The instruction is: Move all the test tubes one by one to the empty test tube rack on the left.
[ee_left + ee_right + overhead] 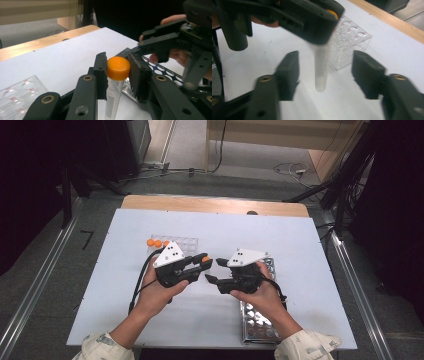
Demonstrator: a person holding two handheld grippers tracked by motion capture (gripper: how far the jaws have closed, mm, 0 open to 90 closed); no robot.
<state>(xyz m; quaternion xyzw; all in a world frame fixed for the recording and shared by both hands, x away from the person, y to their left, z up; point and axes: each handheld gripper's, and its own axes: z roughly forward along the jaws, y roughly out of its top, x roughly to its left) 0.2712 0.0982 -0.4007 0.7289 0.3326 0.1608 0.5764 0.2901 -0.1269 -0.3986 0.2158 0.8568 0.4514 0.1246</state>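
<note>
High view, left to right: clear plastic rack [176,243] far-left on white table [120,270], partly hidden behind left gripper [204,264]; three orange caps [157,243] peeking at its far-left edge, tubes below not readable. Left gripper clamped on orange-capped tube [205,259], only cap visible here. Right gripper [214,270] just beside, jaws spread, nothing between pads. Metal rack [257,322] at right under right hand, holes look empty, near end cut by sleeve.

Left gripper view: tube [115,82] upright, cap pinched between pads, bottom cut off by frame; metal rack [160,71] behind.

Right gripper view: blurred; tube [321,67] hanging between wide-apart jaws, untouched; clear rack [349,42] behind, holes seemingly empty.
</note>
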